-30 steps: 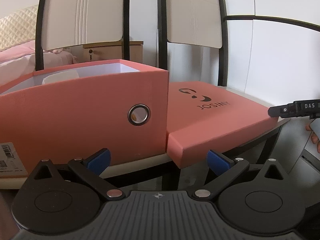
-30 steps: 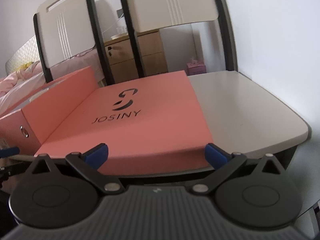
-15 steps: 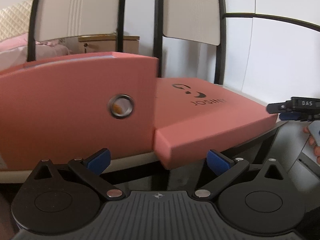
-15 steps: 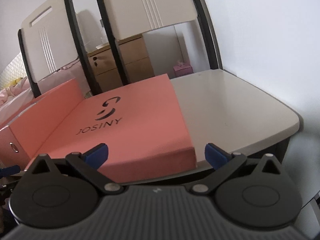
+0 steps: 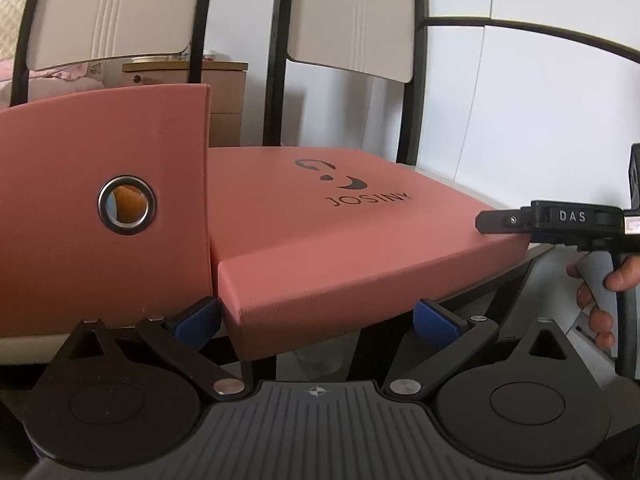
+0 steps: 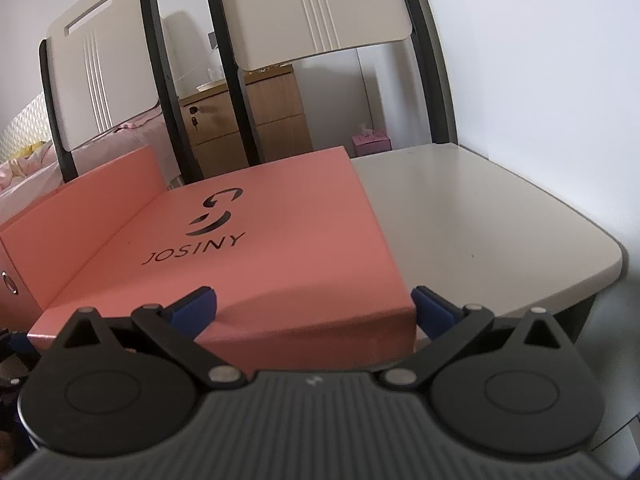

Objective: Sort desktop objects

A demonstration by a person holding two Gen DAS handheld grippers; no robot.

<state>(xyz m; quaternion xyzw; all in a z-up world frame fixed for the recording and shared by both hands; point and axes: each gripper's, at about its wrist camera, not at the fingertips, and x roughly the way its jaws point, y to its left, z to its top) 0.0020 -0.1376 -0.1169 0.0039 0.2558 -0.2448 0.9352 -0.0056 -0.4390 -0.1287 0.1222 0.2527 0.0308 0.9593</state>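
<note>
A salmon-pink shoe box (image 5: 100, 184) with a metal eyelet stands on the table, and its flat lid (image 5: 340, 236) marked JOSINY lies beside it on the right. The lid also shows in the right wrist view (image 6: 260, 248), with the box (image 6: 80, 208) to its left. My left gripper (image 5: 316, 318) is open, its blue fingertips either side of the lid's near corner. My right gripper (image 6: 314, 308) is open, its fingertips spanning the lid's near right corner. The right gripper also shows in the left wrist view (image 5: 496, 222), beside the lid's right edge.
The white table (image 6: 500, 232) extends right of the lid to a rounded edge. Two white chair backs (image 6: 312, 8) stand behind it. A wooden drawer cabinet (image 6: 256, 128) and a pink bed (image 6: 24, 164) lie further back. A white wall is at the right.
Both grippers have dropped lower and moved in toward the lid's front edge. The box's inside is no longer visible from the left wrist. Both stay open.
</note>
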